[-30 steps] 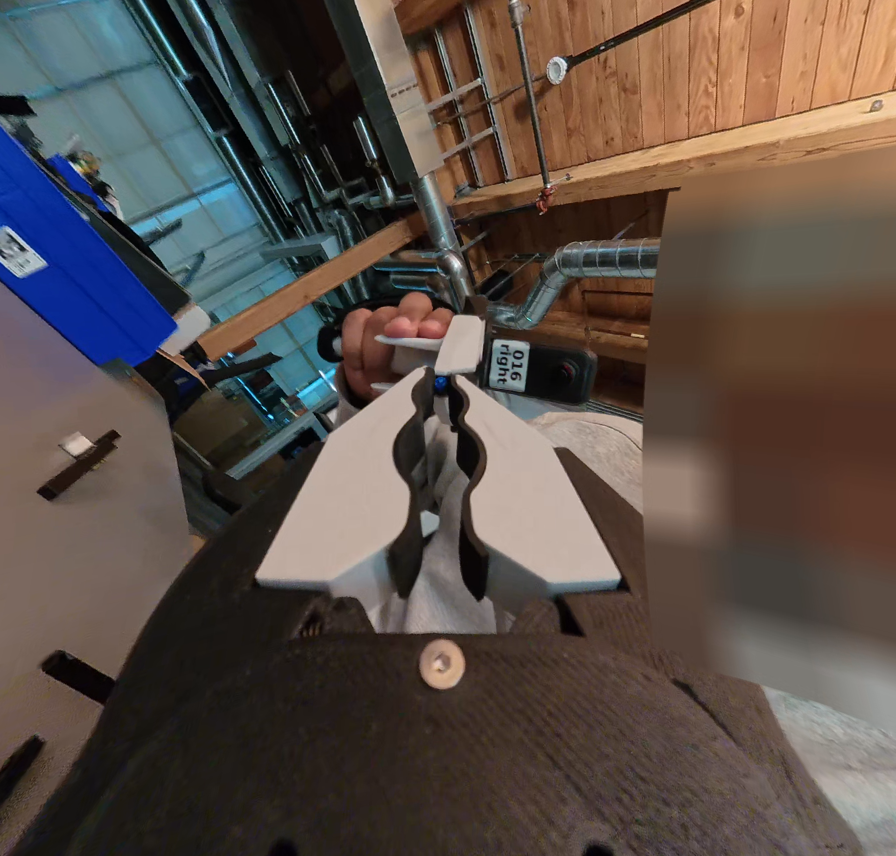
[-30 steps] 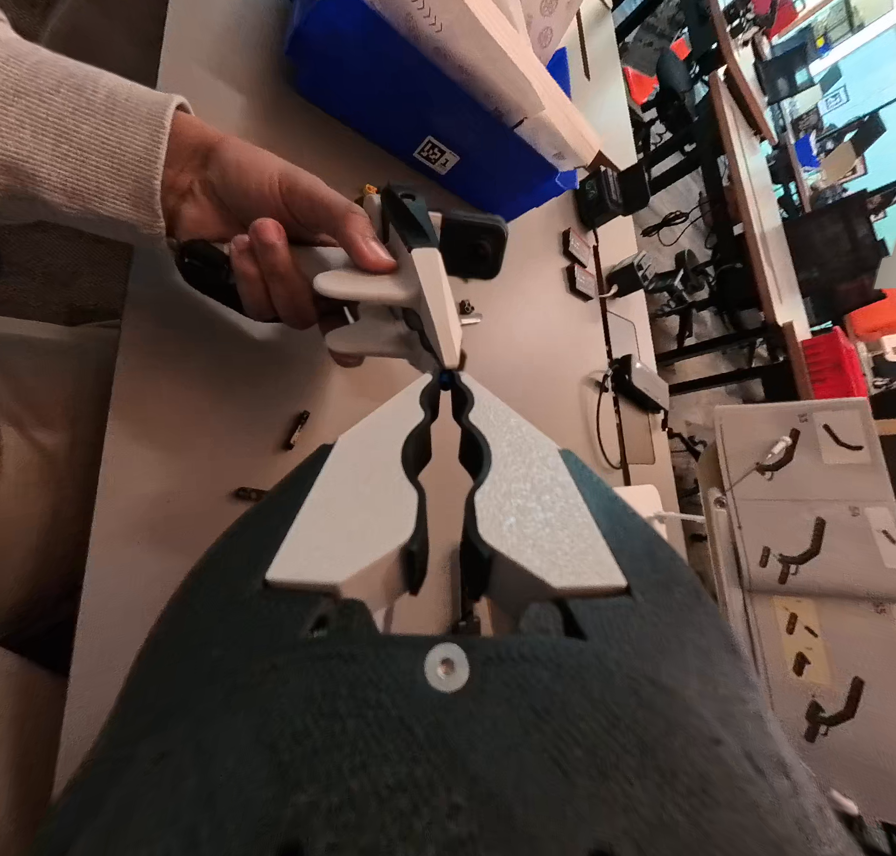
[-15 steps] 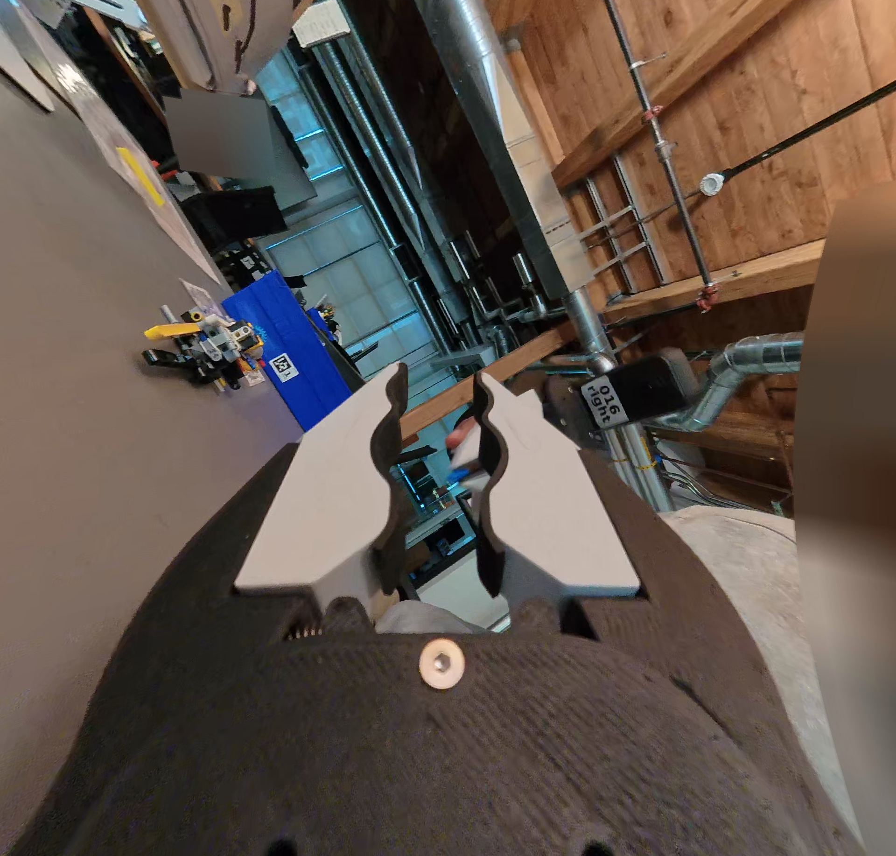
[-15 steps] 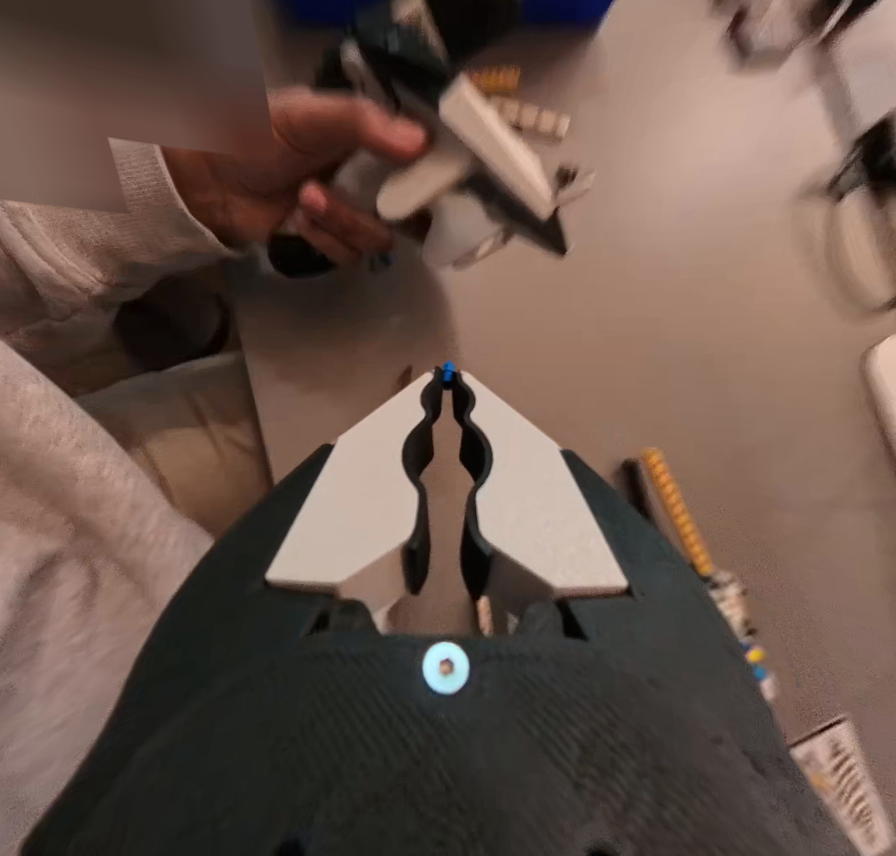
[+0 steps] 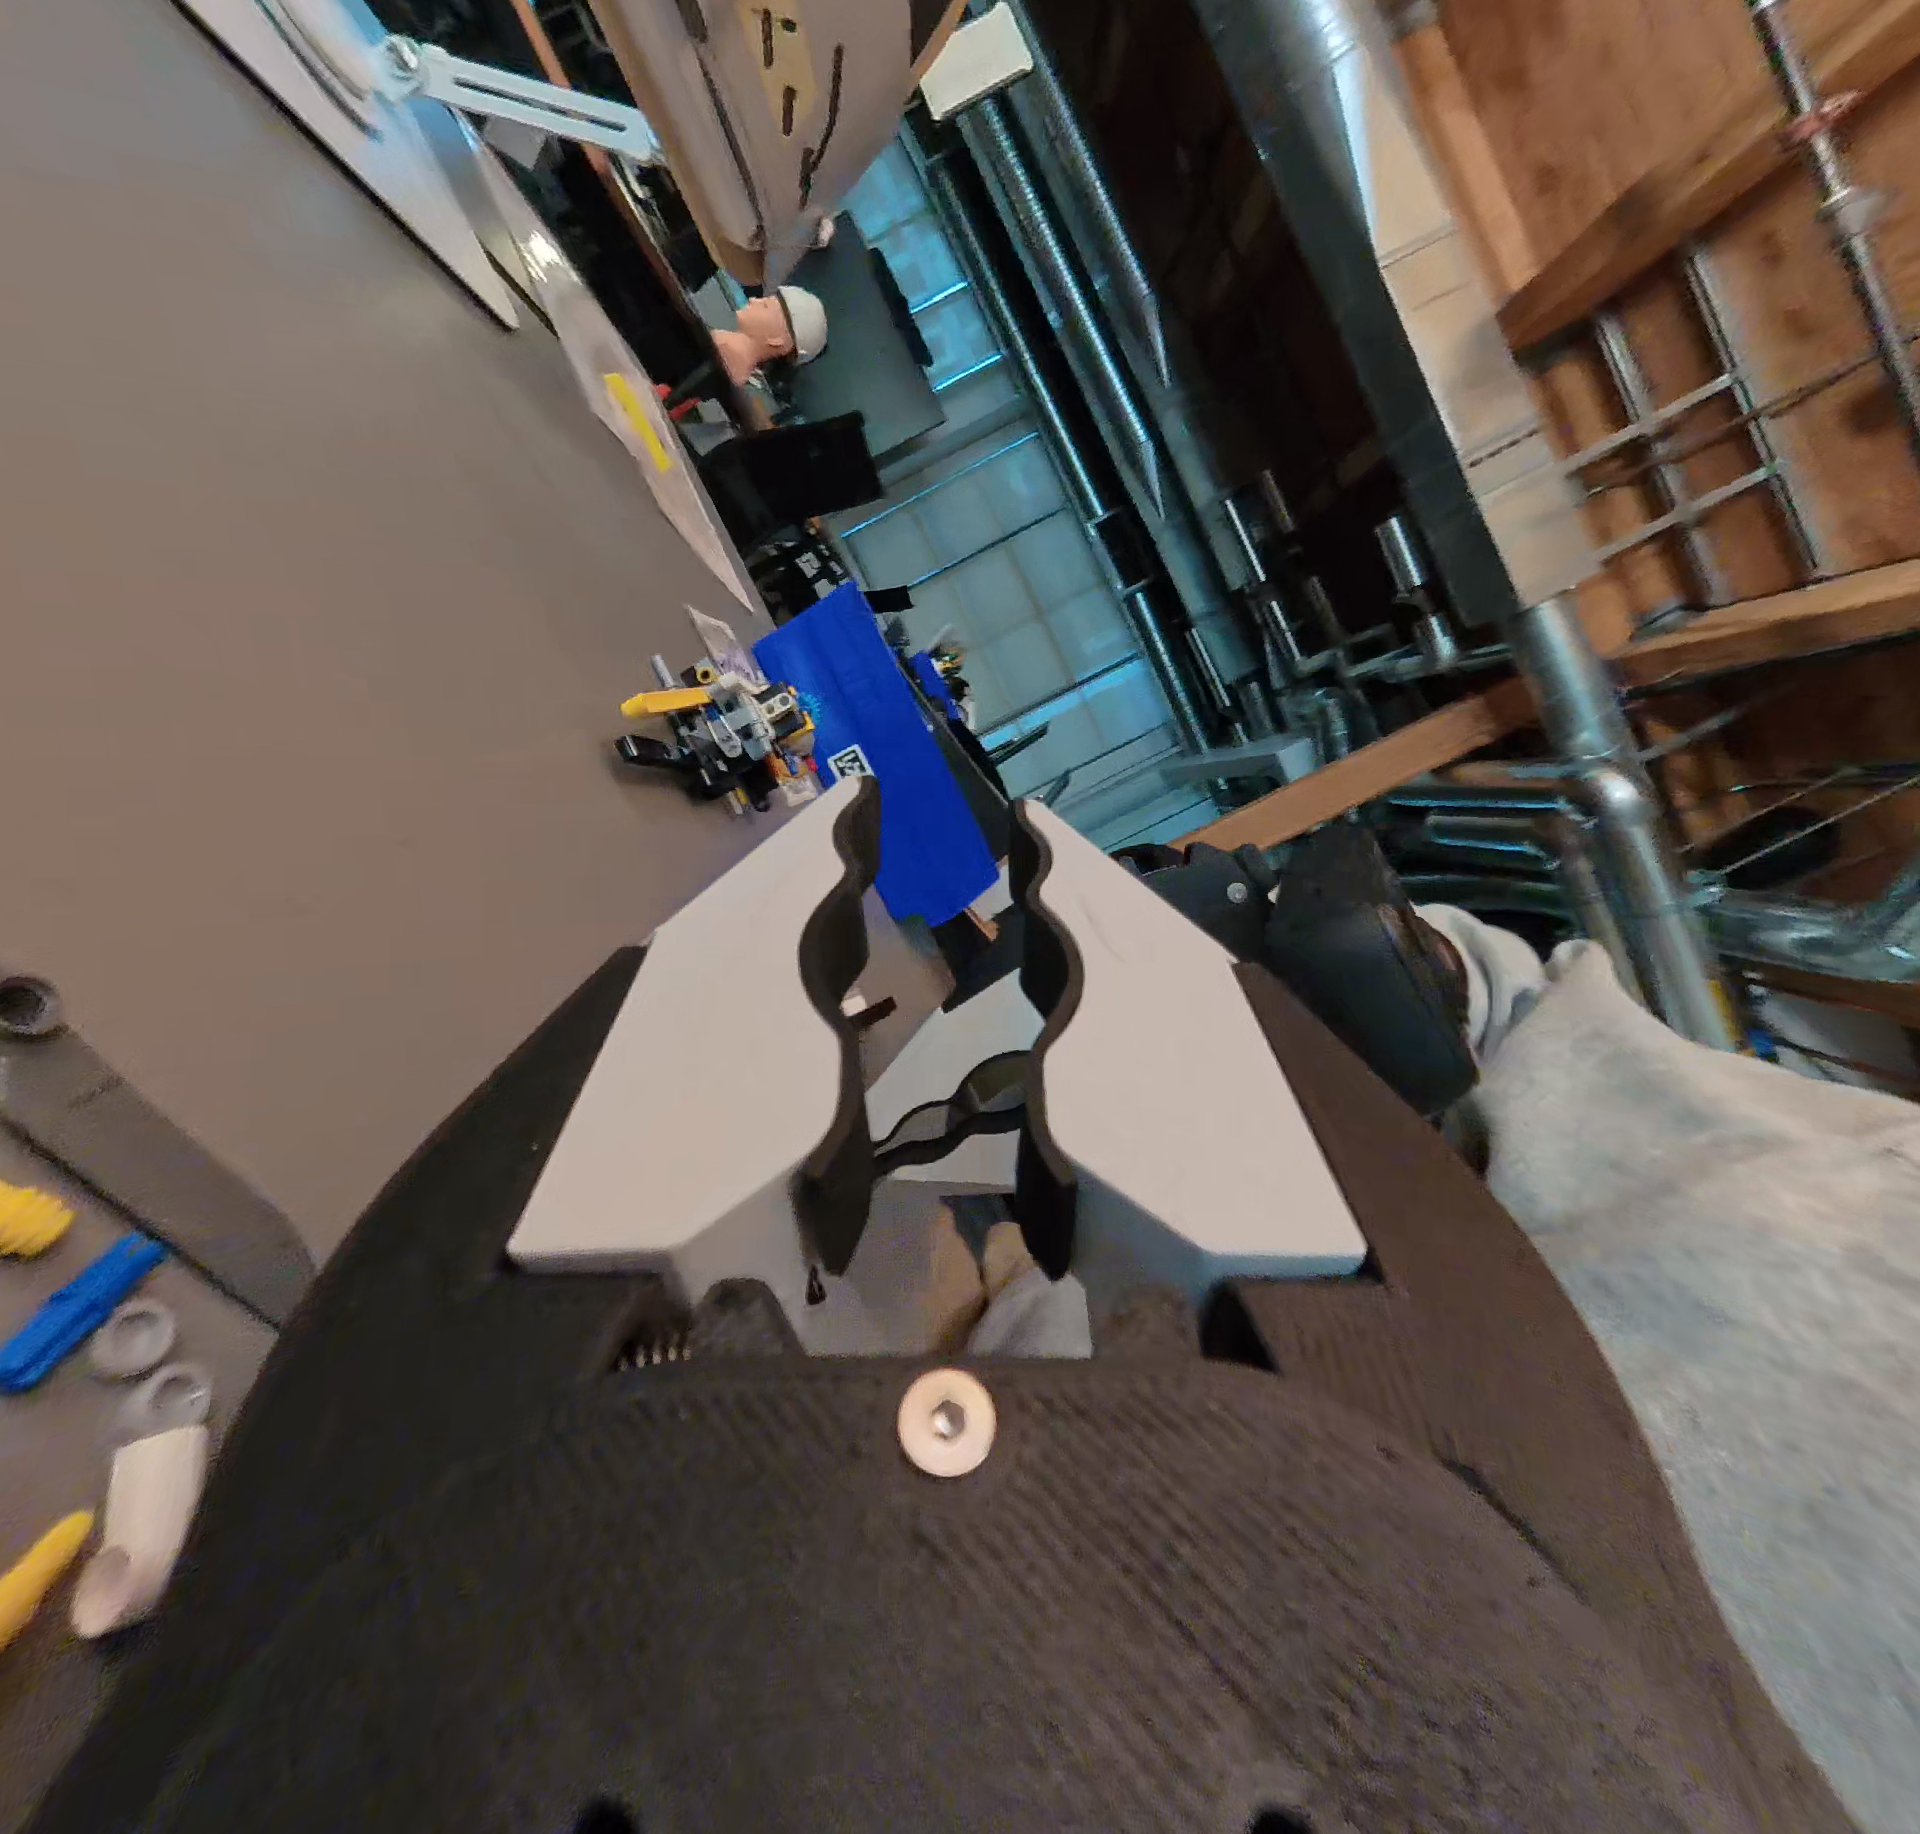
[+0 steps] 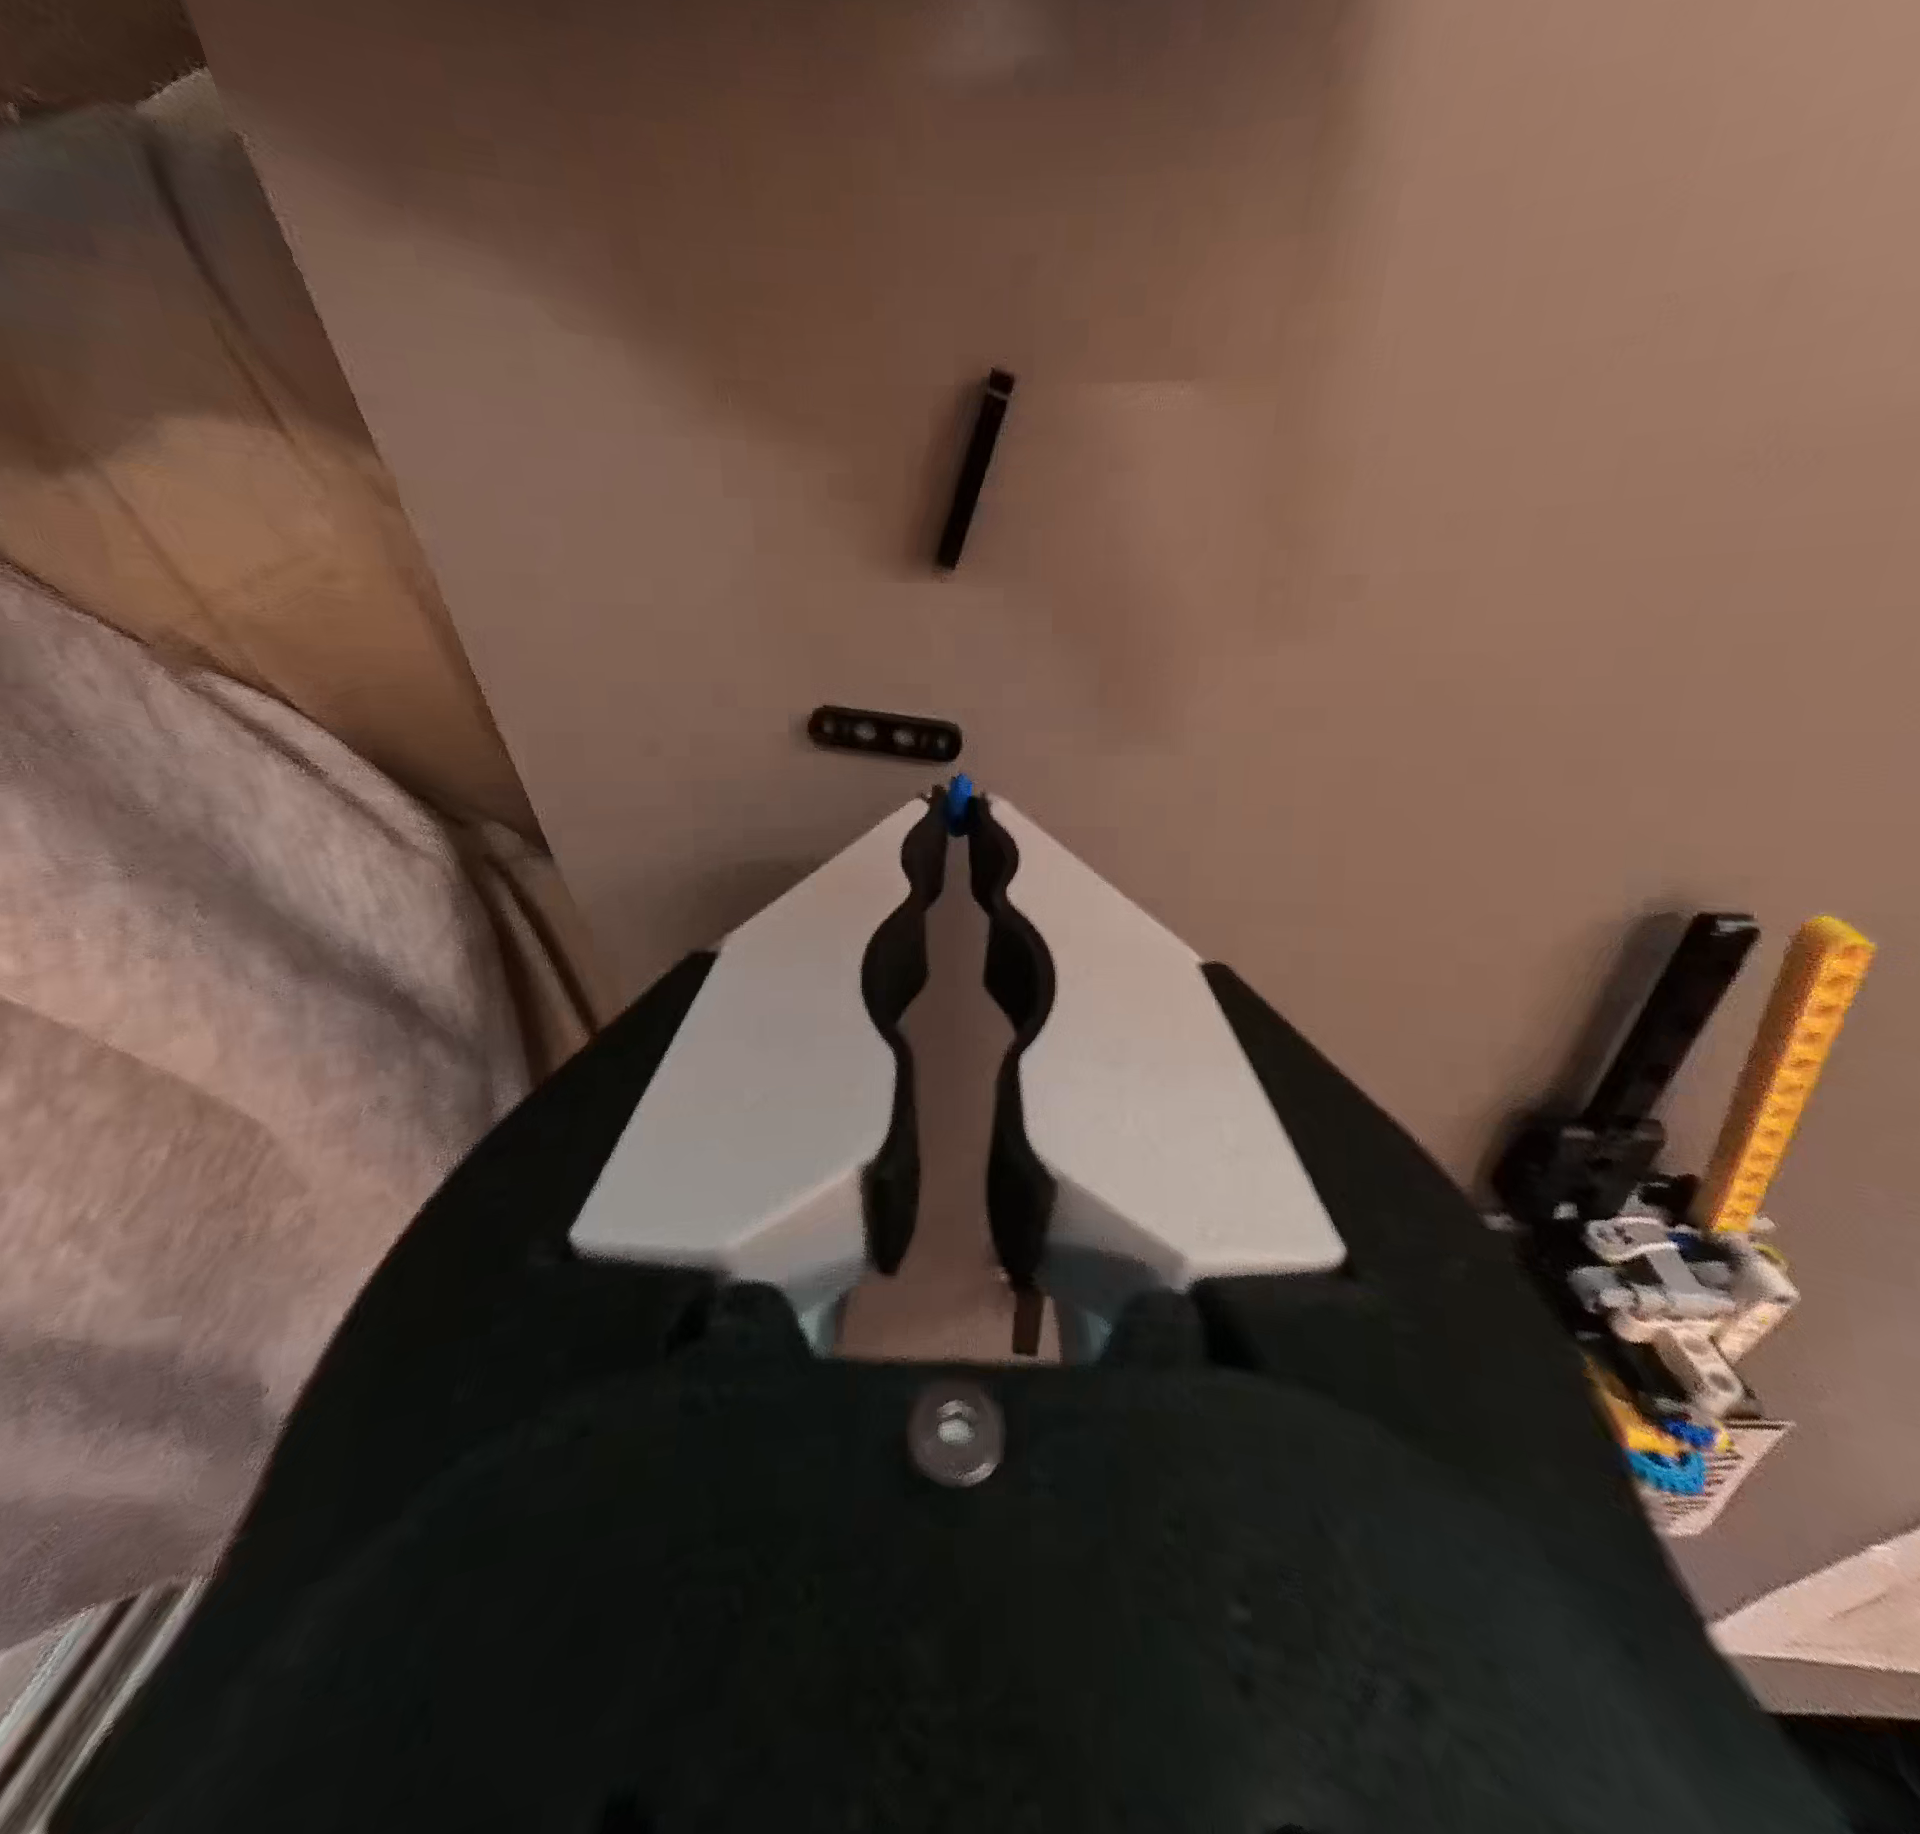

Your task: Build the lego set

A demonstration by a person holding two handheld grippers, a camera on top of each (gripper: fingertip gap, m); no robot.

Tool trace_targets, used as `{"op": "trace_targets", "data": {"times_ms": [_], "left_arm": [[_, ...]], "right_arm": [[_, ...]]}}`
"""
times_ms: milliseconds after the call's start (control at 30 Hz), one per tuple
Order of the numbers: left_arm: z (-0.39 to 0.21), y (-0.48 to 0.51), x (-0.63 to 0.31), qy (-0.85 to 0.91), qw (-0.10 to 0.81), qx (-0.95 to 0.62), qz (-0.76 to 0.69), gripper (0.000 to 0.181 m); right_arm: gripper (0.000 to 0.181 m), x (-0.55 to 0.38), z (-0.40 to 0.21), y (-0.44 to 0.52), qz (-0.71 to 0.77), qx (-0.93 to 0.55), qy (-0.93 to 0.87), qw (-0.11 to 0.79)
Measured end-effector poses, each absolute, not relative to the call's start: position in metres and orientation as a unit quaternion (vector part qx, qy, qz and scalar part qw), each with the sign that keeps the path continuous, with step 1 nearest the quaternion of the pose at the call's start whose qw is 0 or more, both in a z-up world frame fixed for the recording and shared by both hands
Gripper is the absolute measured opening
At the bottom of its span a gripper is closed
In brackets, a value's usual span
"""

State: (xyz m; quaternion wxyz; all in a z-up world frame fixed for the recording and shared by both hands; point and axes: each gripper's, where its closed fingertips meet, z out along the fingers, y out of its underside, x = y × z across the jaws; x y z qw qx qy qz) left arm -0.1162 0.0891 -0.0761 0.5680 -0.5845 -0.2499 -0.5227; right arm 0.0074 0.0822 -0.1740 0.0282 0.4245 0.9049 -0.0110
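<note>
My right gripper [image 6: 958, 810] is shut on a small blue lego pin [image 6: 957, 805] that sticks out at its tips, held above the table. Just beyond it lie a short black beam with holes [image 6: 884, 735] and a black axle [image 6: 974, 469]. The part-built lego model [image 6: 1662, 1254], with a long yellow beam [image 6: 1789, 1078] and a black beam [image 6: 1673, 1041], sits at the right. My left gripper [image 5: 940, 818] is open and empty, tilted along the table. The model also shows far off in the left wrist view [image 5: 717, 735].
A blue bin [image 5: 883, 756] stands behind the model. Loose blue, yellow, grey and white pieces [image 5: 94, 1369] lie at the lower left of the left wrist view. The other gripper's dark body [image 5: 1340, 963] and a grey sleeve [image 5: 1662, 1213] are on the right. The table edge [image 6: 343, 454] runs left. Tip to tip, the grippers are about 15 cm apart. The long yellow beam [image 6: 1789, 1078] is about 20 cm from both grippers' fingertips. My right gripper's tips are some 20 cm from the part-built lego model [image 6: 1662, 1254]. My left wrist view [image 5: 737, 724] looks at it from another angle.
My left gripper has let go of the blue pin, opened and swung toward the table. My right gripper has kept the pin and turned down over the table near the black pieces.
</note>
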Motion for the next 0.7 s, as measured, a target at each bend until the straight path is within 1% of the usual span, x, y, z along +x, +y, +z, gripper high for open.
{"op": "trace_targets", "data": {"times_ms": [167,700], "left_arm": [[-0.0836,0.0916,-0.1173,-0.251,0.568,-0.616,-0.485,0.020],[-0.0843,0.0921,-0.1171,-0.253,0.566,-0.613,-0.489,0.018]], "right_arm": [[0.003,0.0075,-0.1765,0.0788,-0.005,0.418,0.907,0.044],[0.003,0.0068,-0.1810,0.0768,0.020,0.412,0.910,0.049]]}}
